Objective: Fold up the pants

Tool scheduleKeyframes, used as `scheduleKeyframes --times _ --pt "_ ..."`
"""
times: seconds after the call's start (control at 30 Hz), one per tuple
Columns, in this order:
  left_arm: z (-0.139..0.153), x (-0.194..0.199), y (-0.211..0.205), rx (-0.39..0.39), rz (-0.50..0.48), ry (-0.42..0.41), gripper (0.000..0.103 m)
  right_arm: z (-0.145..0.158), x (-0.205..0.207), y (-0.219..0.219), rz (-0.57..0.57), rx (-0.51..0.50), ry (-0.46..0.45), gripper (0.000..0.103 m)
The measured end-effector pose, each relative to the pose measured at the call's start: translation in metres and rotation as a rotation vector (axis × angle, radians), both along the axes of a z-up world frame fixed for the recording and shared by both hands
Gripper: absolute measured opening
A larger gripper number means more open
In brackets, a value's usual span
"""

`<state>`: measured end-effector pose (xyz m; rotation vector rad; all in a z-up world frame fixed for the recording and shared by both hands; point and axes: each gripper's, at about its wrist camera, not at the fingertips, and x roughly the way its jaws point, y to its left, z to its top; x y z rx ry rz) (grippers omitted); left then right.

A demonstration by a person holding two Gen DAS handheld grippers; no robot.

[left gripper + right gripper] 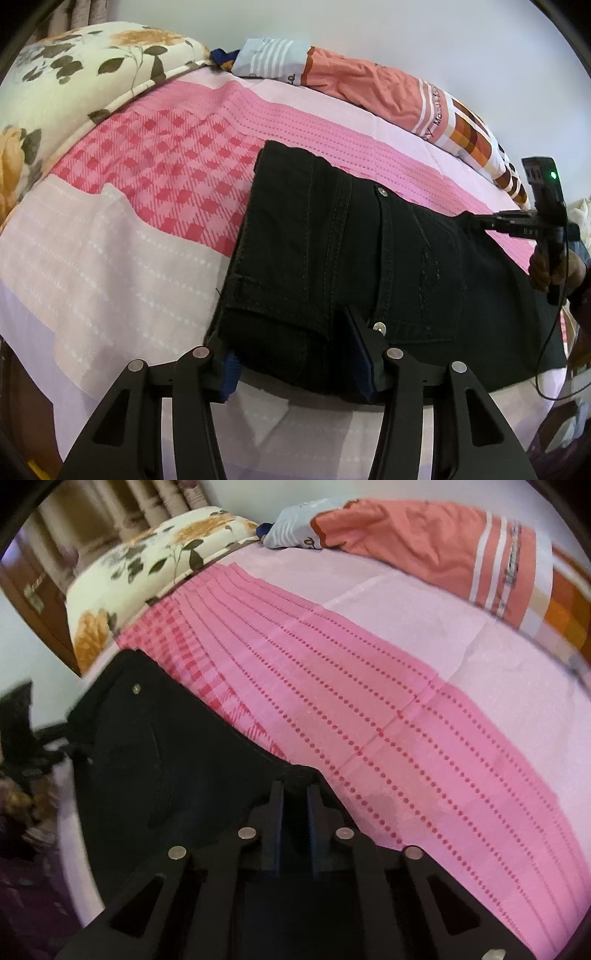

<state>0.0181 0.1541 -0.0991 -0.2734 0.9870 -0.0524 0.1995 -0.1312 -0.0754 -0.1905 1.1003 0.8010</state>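
Black pants (351,251) lie folded on the pink bedspread (166,177), waistband toward the left, back pocket and rivets showing. My left gripper (295,354) is open, its blue-padded fingers (231,373) straddling the near edge of the pants. My right gripper (295,805) is shut on the far edge of the pants (155,746); it also shows in the left wrist view (480,221) at the right, held by a hand.
A floral quilt (74,81) is piled at the far left of the bed. An orange striped pillow (369,85) lies along the white wall. The bedspread (369,701) stretches right of the pants. A cable (546,350) hangs from the right gripper.
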Motion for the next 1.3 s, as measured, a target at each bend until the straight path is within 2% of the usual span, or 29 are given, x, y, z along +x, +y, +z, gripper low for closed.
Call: scheduleKeyframes --times 0.13,0.37,0.47,0.63,0.73,0.77,0.8,0.87,0.93,1.0,1.1,1.17,1.3 --pt "0.000 0.008 0.009 -0.024 0.041 -0.009 0.051 0.013 -0.002 -0.007 -0.084 0.015 -0.058 0.006" --pt "-0.002 0.017 0.027 -0.040 0.112 0.003 0.047 -0.009 0.005 -0.022 -0.230 0.107 -0.026 0.004" --pt "-0.010 0.018 0.033 -0.075 0.120 0.026 0.047 -0.009 0.006 -0.027 -0.268 0.158 -0.016 0.004" --pt "-0.008 0.021 0.022 0.019 0.067 -0.005 0.047 -0.017 0.009 -0.031 -0.298 0.189 -0.010 0.005" --pt "-0.013 0.025 0.025 0.018 0.063 0.005 0.048 -0.021 0.018 -0.038 -0.318 0.222 0.045 0.014" --pt "-0.014 0.025 0.027 0.010 0.064 0.005 0.049 -0.025 0.024 -0.046 -0.351 0.251 0.090 0.031" --pt "-0.014 0.025 0.029 0.002 0.068 0.003 0.051 -0.029 0.030 -0.056 -0.362 0.334 0.159 0.036" --pt "-0.015 0.024 0.036 -0.037 0.071 -0.005 0.055 -0.035 0.038 -0.078 -0.437 0.411 0.240 0.036" --pt "-0.016 0.025 0.043 -0.066 0.088 0.002 0.063 -0.029 0.035 -0.109 -0.553 0.459 0.223 0.039" --pt "-0.013 0.027 0.043 -0.052 0.089 0.008 0.070 -0.020 0.021 -0.150 -0.652 0.558 0.218 0.039" --pt "-0.004 0.026 0.041 -0.008 0.081 0.016 0.076 -0.002 -0.033 -0.223 -0.787 0.670 0.189 0.039" --pt "0.004 0.024 0.041 0.015 0.084 0.006 0.077 0.010 -0.089 -0.277 -0.885 0.680 0.145 0.041" --pt "0.013 0.023 0.044 0.062 0.127 0.020 0.080 0.015 -0.215 -0.375 -1.127 0.603 0.083 0.050"
